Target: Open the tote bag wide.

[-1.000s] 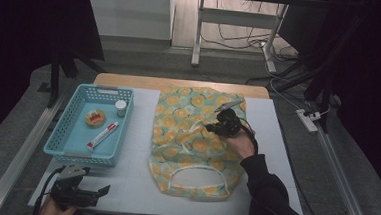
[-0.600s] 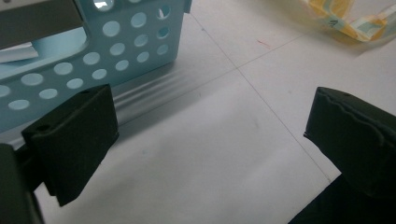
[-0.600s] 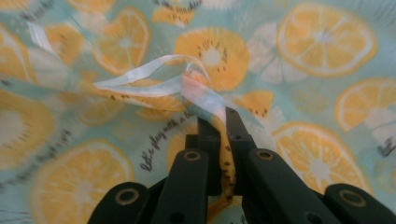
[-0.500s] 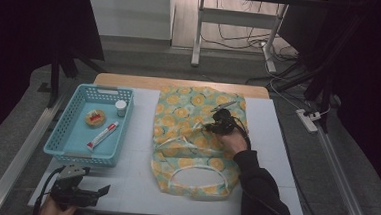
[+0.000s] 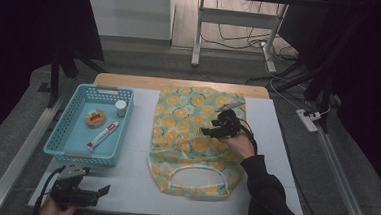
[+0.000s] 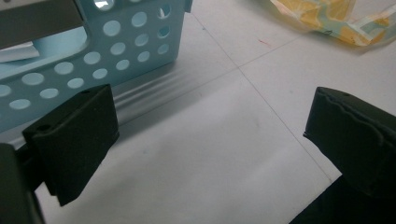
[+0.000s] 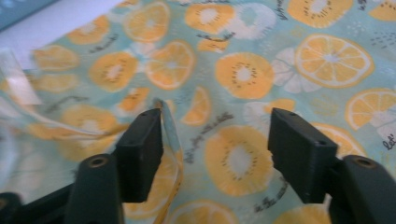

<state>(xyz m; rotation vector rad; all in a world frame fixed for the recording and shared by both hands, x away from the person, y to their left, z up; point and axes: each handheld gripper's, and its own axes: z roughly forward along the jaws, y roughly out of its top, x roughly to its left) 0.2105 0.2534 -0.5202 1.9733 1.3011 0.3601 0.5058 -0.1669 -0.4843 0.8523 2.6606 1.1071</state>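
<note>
R tongs point(image 5: 208, 132) hover over the mid part of the fruit-print bag point(image 5: 191, 137), which lies flat on the white worktop point(image 5: 138, 184), handle opening toward the person, just beside the blue basket point(image 5: 71, 145). Their jaws have just been opening; in the right gripper view they stand fairly wide w/ a thin raised fold or strap of the bag point(image 7: 170, 140) just inside the left jaw, not pinched, nothing gripped. L tongs point(image 5: 80, 193) rest low at the near-left corner of the worktop, jaws wide apart, bare sheet between them, basket wall point(image 6: 93, 56) just ahead. Step in hand looks like a release/regrip while smoothing or folding the bag. To do it well: let the fabric drop clear of both pads before shifting, else the fold may drag along and re-wrinkle. For the next pinch, aim at an edge or the loose strap rather than flat mid-cloth, since flat fabric gives pads little to bite; come in low, near level w/ the sheet, close on one layer only if opening the bag, both if folding. Prob. worth bringing L tongs in to pin the near hem by the handle cut-out point(image 5: 196, 180) so the bag won't slide. Basket holds a tube point(image 5: 102, 134), small jar point(image 5: 121, 107) & round tin point(image 5: 95, 117), well apart from the R tongs.
</note>
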